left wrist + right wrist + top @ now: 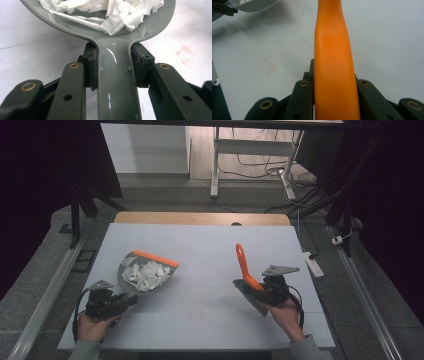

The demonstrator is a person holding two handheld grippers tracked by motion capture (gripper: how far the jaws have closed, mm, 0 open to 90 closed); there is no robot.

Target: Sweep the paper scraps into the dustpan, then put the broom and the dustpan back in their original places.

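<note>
A grey dustpan (pixel 147 270) with an orange front lip sits at the table's left, heaped with white paper scraps (pixel 146 275). My left gripper (pixel 120 301) is shut on its handle; in the left gripper view the grey handle (pixel 115 82) runs between both jaws up to the scrap-filled pan (pixel 105 32). At the right, my right gripper (pixel 261 292) is shut on a brush with an orange handle (pixel 245 265), which points up and away, and a grey bristle head (pixel 250 296) at the hand. The orange handle (pixel 333 62) rises between the jaws in the right gripper view.
The white table (pixel 205 245) has a wooden strip (pixel 200 218) along its far edge. A faint red mark (pixel 266 66) lies on the surface between the grippers. A white power strip (pixel 313 263) lies on the floor to the right. Desk legs and cables stand behind.
</note>
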